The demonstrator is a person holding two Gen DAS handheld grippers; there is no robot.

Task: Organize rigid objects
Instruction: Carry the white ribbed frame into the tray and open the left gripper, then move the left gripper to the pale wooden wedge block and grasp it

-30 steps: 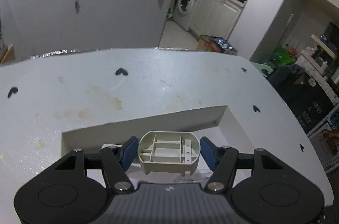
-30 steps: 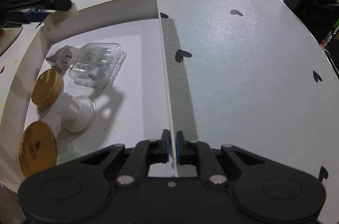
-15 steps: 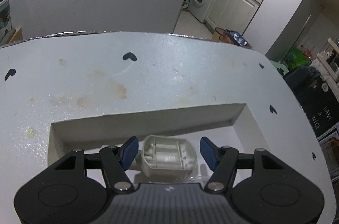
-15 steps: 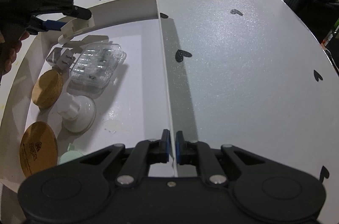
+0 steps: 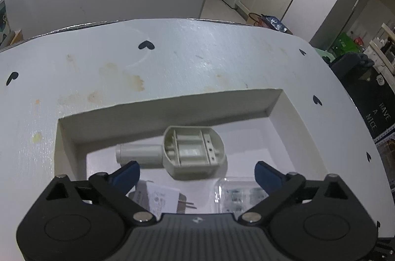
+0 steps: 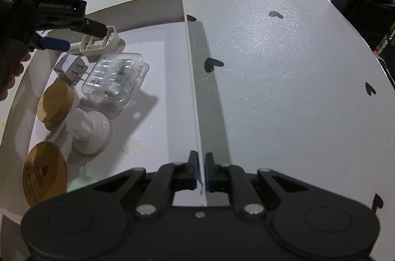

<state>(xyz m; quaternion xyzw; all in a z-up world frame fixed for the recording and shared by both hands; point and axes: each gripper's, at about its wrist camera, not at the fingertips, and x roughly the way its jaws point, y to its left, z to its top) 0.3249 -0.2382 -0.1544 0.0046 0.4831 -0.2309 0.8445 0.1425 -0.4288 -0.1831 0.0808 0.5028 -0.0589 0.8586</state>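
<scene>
The right gripper [image 6: 200, 171] is sitting closest to us, its black jaws pinching the thin white side wall of the box [image 6: 195, 98]. The blue pads are pressing flat on that wall from both sides.

The box is shallow and white, made of stiff smooth card, and it is lying on a round white table [image 6: 284, 68] with a grainy, sparkly top and little black heart shapes on it.

Inside the box, nearest, a flat round wooden lid [image 6: 44, 173] is lying by the left wall. Next to it a smooth white suction cup [image 6: 90, 131] is resting with its knob tipped to the left. Behind that, a thicker round wooden disc [image 6: 56, 102] is leaning against the wall. A clear plastic case [image 6: 116, 79] with bumpy ribs is lying beside a small grey plug [image 6: 70, 66] with metal prongs.

Farther back, the left gripper [image 5: 197, 172] is hanging over the box, and its jaws are opening wide. The beige plastic part [image 5: 193, 152] is lying between the blue pads but they are not touching it. It is oval and hollow with straight ribs inside, and a round tube is sticking out of its side. It is resting on the box floor near the far wall.
</scene>
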